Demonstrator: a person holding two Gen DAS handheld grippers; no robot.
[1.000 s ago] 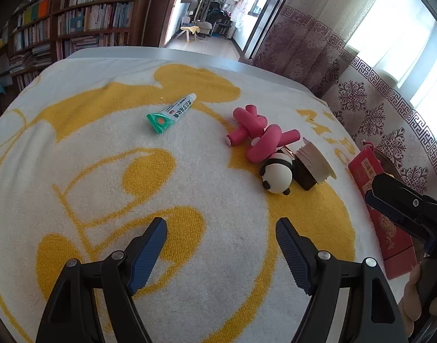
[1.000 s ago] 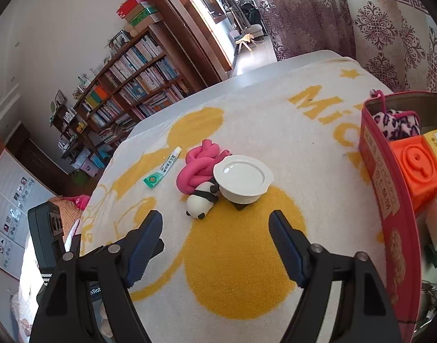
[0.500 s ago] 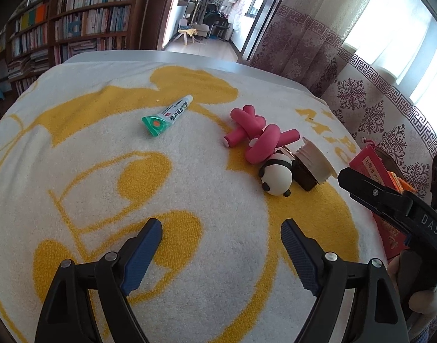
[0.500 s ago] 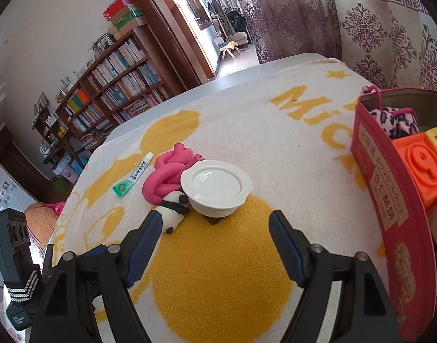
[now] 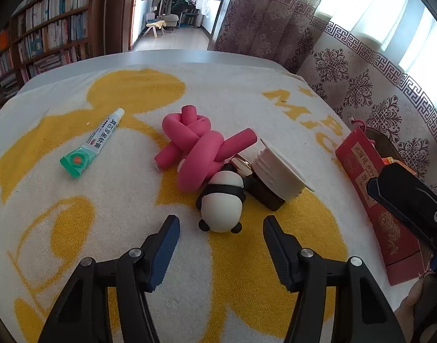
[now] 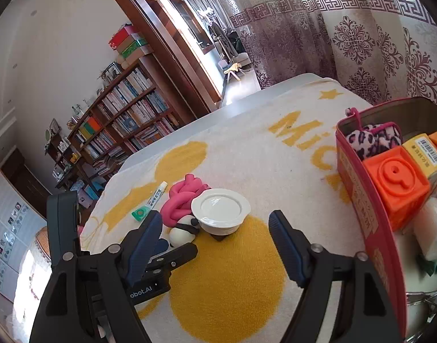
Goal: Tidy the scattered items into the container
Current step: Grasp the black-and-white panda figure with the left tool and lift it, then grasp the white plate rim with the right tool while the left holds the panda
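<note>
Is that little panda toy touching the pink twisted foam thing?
Touching. In the left wrist view the panda toy lies with its head pressed against the pink foam twist, no towel showing between them.

Sunlit patterned curtains [image 5: 347, 65], wooden bookshelves [image 6: 127, 125] — an open doorway [image 5: 172, 8] between.

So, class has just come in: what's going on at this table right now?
A person with a gripper in each hand is tidying items into the red tin, which already holds blocks. The left gripper is lined up just short of the panda toy, jaws closing but not yet touching it. The right gripper is open and empty. The pink foam twist, white lidded jar and ointment tube lie on the towel.
</note>
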